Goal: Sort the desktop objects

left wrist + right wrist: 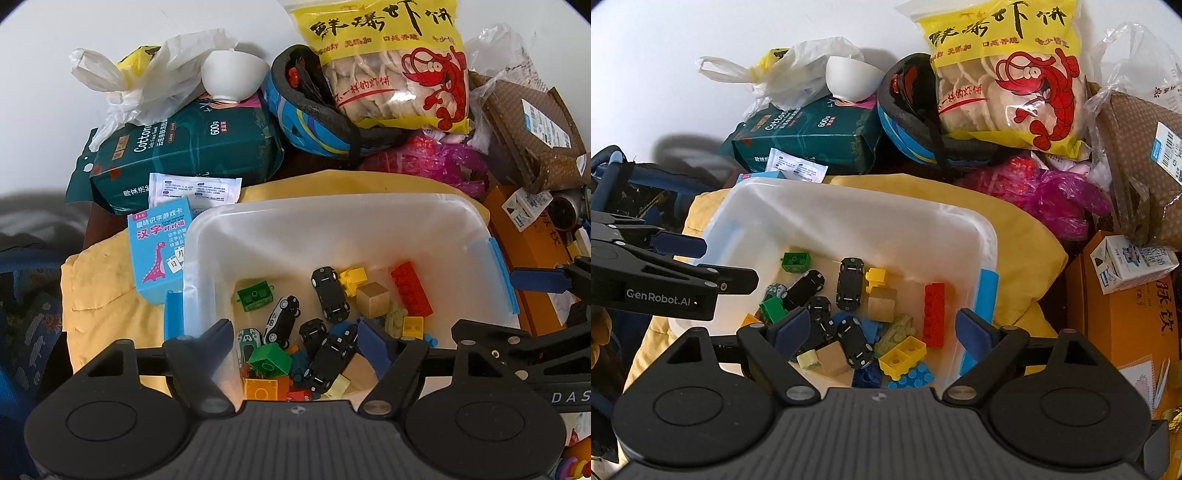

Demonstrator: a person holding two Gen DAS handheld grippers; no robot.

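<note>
Bright, even light is filling both views, with the pale wall behind the clutter glowing almost white. Glare is showing on the yellow prawn-cracker bag [388,62] and on the clear storage bin [332,236], whose walls are looking milky. A soft grey shadow is lying on the wall at the left. Fisheye distortion is bending everything near the edges, the corners are darkening, and the left margins are blurring into dim blue shapes.

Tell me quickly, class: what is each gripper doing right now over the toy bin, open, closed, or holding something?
Left gripper: open, holding nothing, above the clear bin of toys.
Right gripper: open, holding nothing, above the same bin.
</note>
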